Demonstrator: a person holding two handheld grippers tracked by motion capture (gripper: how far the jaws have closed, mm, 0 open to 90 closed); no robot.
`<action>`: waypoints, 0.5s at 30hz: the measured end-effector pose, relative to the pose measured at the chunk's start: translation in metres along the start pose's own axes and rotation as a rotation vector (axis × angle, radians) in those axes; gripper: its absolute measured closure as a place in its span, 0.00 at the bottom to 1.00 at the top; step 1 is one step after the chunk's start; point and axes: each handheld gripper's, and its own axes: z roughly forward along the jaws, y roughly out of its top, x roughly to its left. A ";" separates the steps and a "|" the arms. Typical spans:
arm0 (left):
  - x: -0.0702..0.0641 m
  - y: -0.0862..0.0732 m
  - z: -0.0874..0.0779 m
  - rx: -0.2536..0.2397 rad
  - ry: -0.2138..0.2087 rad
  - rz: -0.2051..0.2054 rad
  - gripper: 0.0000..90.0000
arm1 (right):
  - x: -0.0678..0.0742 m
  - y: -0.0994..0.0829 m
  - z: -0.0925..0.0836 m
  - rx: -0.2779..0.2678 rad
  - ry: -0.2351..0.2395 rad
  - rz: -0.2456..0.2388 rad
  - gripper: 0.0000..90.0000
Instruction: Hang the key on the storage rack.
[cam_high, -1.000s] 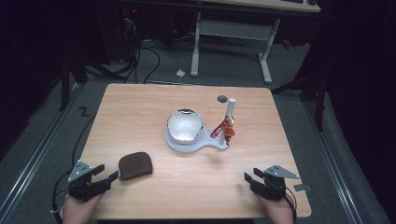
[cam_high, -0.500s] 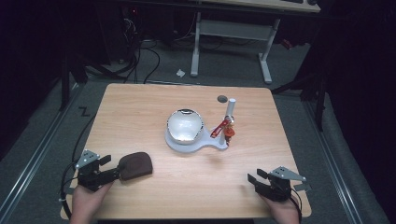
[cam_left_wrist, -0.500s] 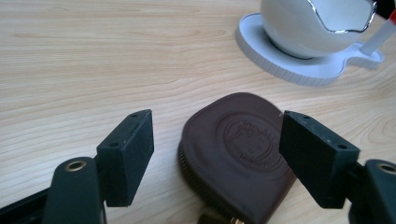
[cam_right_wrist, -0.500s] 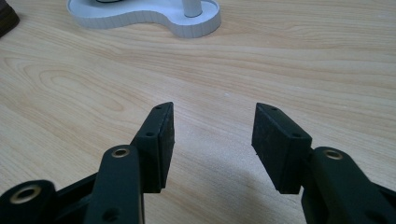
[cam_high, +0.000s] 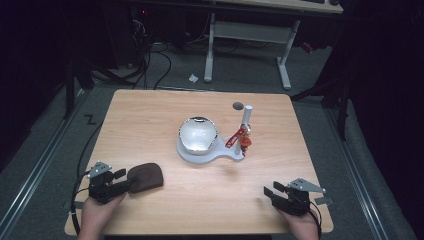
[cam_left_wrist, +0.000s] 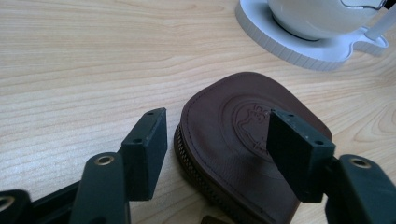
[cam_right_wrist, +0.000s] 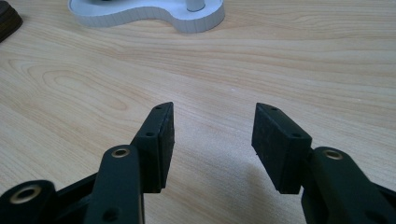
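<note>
The brown leather zip pouch (cam_left_wrist: 243, 140) lies flat near the table's (cam_high: 150, 110) front-left corner, its near end cut off in the left gripper view and its embossed stamp too faint to read. The left gripper (cam_high: 121, 181) straddles it; its jaws have just been closing, one pad over the leather, the other beside the zip, neither clamped yet. Bare wood spreads rightward. The right gripper (cam_high: 269, 192) rests agape, empty, well apart. Behind stands a white holder (cam_high: 212, 152).
</note>
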 end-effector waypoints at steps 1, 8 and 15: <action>0.002 -0.001 0.000 -0.001 -0.004 -0.010 0.49 | 0.001 0.000 0.000 0.002 0.000 -0.001 0.55; 0.006 -0.002 0.000 -0.012 -0.028 -0.024 0.67 | -0.001 -0.001 0.001 0.006 -0.004 -0.002 0.55; 0.009 -0.002 0.003 -0.007 -0.047 -0.050 0.59 | -0.002 -0.001 0.002 0.013 0.000 0.001 0.55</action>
